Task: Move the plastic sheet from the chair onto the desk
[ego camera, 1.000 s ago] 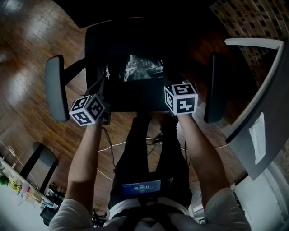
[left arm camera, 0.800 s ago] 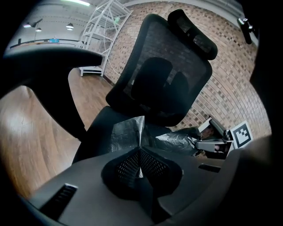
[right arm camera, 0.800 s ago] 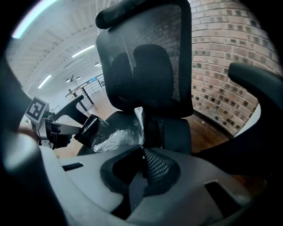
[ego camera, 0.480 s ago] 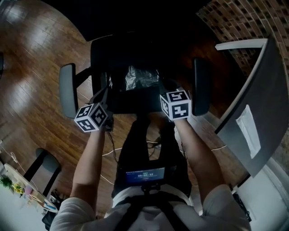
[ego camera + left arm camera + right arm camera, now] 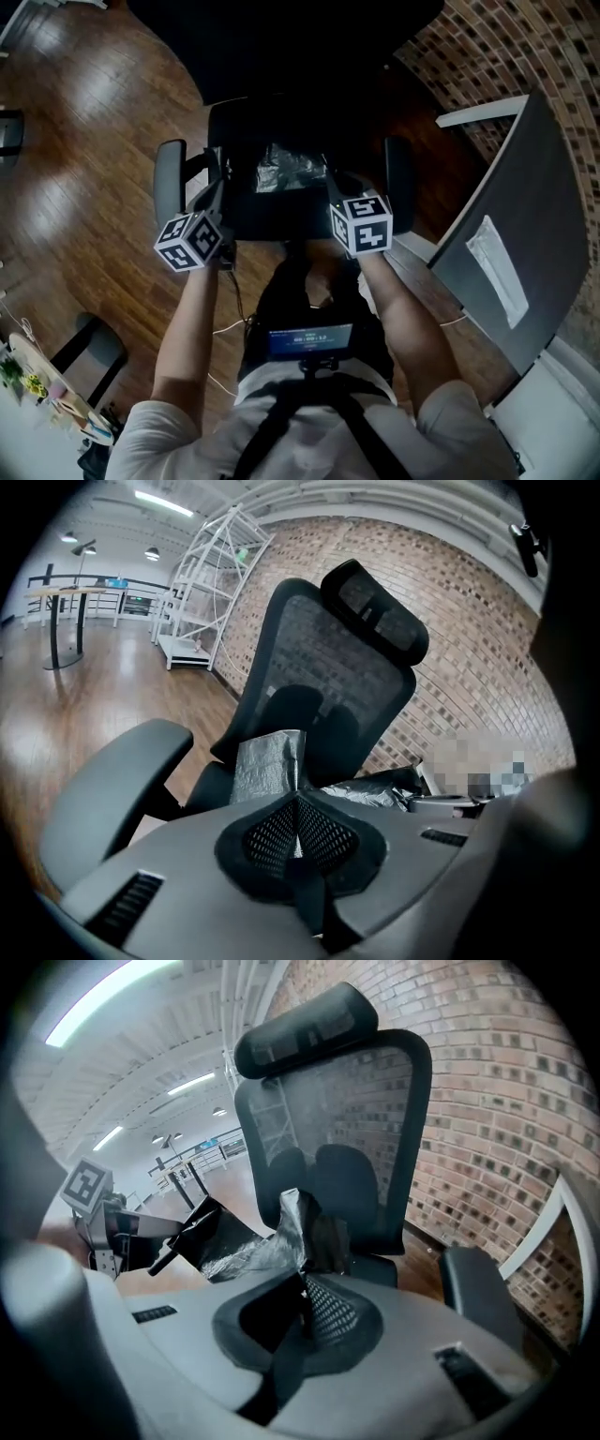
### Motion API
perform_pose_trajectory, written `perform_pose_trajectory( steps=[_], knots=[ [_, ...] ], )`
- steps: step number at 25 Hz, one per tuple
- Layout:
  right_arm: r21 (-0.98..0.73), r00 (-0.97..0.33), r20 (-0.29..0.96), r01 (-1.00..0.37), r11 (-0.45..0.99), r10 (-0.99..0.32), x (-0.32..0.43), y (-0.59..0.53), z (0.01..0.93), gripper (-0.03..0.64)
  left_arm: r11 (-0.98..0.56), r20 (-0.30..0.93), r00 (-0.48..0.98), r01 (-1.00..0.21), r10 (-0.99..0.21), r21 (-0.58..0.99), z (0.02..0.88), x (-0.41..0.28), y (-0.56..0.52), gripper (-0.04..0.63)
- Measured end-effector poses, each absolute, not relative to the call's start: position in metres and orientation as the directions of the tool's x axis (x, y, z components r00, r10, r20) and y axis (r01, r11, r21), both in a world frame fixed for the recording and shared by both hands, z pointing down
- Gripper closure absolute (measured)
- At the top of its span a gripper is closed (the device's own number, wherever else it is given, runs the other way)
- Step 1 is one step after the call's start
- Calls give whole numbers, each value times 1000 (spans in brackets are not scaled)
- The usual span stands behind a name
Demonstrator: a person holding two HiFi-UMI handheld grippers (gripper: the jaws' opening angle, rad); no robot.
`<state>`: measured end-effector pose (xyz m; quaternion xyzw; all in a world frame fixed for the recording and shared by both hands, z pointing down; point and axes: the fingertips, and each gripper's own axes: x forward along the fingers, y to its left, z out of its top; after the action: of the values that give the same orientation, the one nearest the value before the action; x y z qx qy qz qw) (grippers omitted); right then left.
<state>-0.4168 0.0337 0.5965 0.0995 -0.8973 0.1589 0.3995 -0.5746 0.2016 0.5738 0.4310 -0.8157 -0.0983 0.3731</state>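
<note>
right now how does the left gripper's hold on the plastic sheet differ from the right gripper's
The left gripper pinches a fairly flat flap of the plastic sheet; the right gripper pinches a crumpled, bunched peak. The left gripper is farther from the desk, the right gripper nearer. Both are shut on the sheet, over the chair.

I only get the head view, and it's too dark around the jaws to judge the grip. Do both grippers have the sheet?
Observer: The left gripper view shows the left gripper shut on a corner of the sheet.
Operator: And the right?
Observer: Its own view shows the right gripper shut on another bunched edge.
Operator: What's between them?
Observer: In the right gripper view the sheet runs crumpled across to the left gripper.
</note>
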Motion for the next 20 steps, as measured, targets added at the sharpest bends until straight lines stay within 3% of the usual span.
perform_pose_trajectory(
  steps=[20],
  knots=[
    [-144,-701,692,-369,918,-173,-355,15,499,612,454,432,-228,-704,-873,545,486,-504,155,594]
  ],
)
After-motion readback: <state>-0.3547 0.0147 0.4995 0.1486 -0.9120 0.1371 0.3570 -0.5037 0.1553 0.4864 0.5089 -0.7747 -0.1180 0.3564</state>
